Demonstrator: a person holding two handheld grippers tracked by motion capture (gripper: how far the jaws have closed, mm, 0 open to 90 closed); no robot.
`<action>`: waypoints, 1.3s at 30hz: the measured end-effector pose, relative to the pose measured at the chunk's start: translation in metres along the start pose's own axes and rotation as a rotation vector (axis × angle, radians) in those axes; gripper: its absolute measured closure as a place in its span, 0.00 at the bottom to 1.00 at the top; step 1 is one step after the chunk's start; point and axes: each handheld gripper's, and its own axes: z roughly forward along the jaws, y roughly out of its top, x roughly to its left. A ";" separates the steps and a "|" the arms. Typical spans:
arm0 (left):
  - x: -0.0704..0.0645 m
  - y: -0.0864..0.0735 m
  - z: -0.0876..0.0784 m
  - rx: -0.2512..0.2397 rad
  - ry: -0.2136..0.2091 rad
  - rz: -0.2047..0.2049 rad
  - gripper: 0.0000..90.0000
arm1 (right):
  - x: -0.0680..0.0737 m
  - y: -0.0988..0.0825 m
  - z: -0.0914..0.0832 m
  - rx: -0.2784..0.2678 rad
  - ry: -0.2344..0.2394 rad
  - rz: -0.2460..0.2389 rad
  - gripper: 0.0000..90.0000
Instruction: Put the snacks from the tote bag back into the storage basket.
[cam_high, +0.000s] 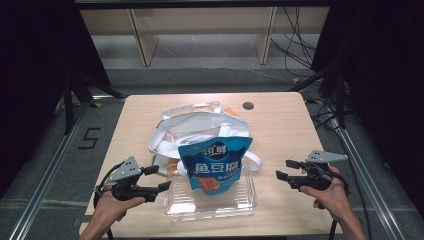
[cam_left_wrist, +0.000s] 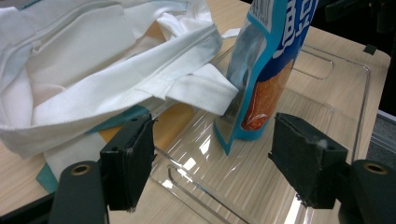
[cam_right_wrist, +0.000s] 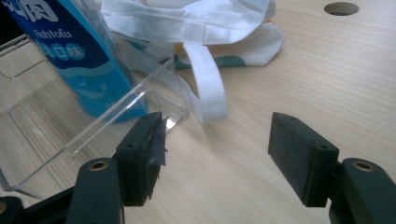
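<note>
blue pouch (cam_high: 216, 165) stands upright in clear tray (cam_high: 240, 206), top edge up; both grippers' fingers apart, empty.

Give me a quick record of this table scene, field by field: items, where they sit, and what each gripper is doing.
pouch: blue snack pouch, upright in the tray
tray: clear plastic tray, near table edge
bag: white tote bag, behind the tray, a strap draped over the tray's rim
left gripper: open, holding nothing, at the tray's left side
right gripper: open, holding nothing, right of the tray
table: wooden
</note>
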 end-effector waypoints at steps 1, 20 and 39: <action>0.000 -0.002 -0.001 0.000 0.001 0.004 0.32 | -0.002 -0.001 0.001 -0.017 -0.005 -0.042 0.41; 0.001 -0.033 -0.012 0.003 0.052 -0.026 0.31 | 0.022 -0.021 -0.001 0.009 -0.022 -0.050 0.36; -0.009 -0.065 -0.017 0.029 0.099 -0.023 0.28 | 0.048 -0.063 -0.012 0.023 -0.044 -0.069 0.34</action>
